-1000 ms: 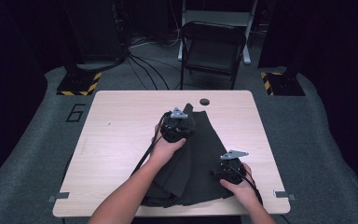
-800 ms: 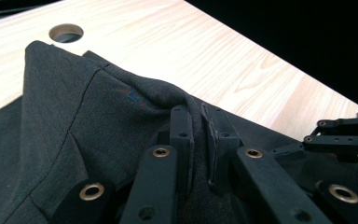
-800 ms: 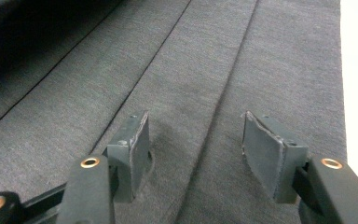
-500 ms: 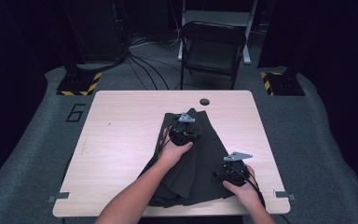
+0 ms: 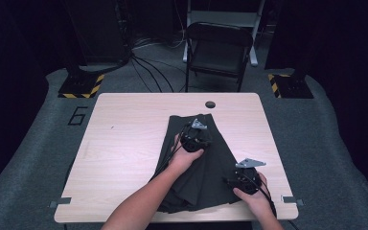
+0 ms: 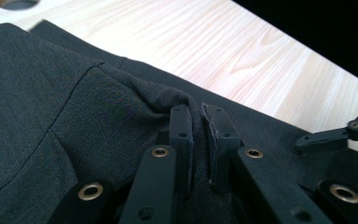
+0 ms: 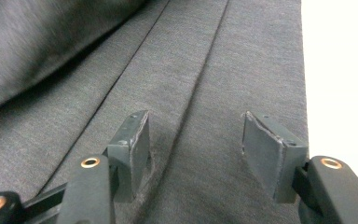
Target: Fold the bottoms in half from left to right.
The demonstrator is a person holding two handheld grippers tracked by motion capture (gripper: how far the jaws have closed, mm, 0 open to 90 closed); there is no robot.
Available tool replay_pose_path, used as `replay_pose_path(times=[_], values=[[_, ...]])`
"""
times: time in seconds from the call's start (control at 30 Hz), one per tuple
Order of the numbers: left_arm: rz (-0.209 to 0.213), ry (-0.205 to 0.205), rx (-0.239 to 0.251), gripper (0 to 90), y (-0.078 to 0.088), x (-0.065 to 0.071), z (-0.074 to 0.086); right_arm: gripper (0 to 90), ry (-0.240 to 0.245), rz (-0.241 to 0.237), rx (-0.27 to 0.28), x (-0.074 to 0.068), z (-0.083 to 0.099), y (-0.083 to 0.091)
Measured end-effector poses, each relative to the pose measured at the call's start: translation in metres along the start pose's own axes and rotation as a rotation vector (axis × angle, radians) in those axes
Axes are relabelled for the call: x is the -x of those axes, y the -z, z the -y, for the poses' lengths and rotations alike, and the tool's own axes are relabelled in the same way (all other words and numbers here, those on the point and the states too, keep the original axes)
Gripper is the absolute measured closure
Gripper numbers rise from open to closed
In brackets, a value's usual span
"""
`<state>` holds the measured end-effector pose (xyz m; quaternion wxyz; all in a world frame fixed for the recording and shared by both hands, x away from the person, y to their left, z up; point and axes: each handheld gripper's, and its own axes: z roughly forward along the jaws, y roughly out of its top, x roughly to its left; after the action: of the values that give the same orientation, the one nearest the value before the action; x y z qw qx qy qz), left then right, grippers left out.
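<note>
Fingers first, from the high view: my left gripper [image 5: 195, 136] has carried its pinch of the dark charcoal woven garment [image 5: 206, 182] from the middle of the cloth toward the far right, and now sits near the garment's narrow far end. The garment lies spread on the pale wooden counter [image 5: 124, 143], fanning out toward the near edge. My right gripper [image 5: 247, 178] has kept to its place on the near right part of the cloth.

Left gripper view: the fingers [image 6: 182, 135] are clamped on a raised ridge of the fabric, with a seam running off to the left. I judge a fold is being laid over and set down.

Right gripper view: the fingers [image 7: 135, 140] stand apart, tips resting on flat pleated cloth, gripping nothing; I read them as pinning it.
</note>
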<state>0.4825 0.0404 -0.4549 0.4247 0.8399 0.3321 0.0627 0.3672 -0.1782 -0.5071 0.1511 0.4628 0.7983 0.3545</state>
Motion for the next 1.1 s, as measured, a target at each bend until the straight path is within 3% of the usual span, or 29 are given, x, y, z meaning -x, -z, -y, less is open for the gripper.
replay_pose_path(times=[0.33,0.5,0.6,0.73,0.97,1.1], values=[[0.029,0.02,-0.043,77.7,-0.011,-0.001,0.006,40.9,-0.006,0.003,0.004,0.002,0.003,0.003],[0.066,0.045,-0.052,68.4,-0.01,-0.003,0.007,40.9,-0.016,0.005,0.002,0.001,0.002,0.002],[0.064,0.049,-0.049,64.8,-0.008,-0.003,0.007,40.9,-0.013,0.005,0.006,0.0,0.002,0.001],[0.073,0.07,-0.022,56.7,0.003,-0.004,0.004,40.8,-0.013,0.0,-0.006,0.0,0.002,0.001],[0.026,0.04,0.025,50.1,0.034,-0.012,0.003,40.5,-0.013,-0.004,0.008,0.001,-0.001,0.002],[-0.001,0.056,0.046,48.2,0.054,-0.02,0.01,40.0,-0.014,-0.012,0.013,-0.001,-0.005,0.003]])
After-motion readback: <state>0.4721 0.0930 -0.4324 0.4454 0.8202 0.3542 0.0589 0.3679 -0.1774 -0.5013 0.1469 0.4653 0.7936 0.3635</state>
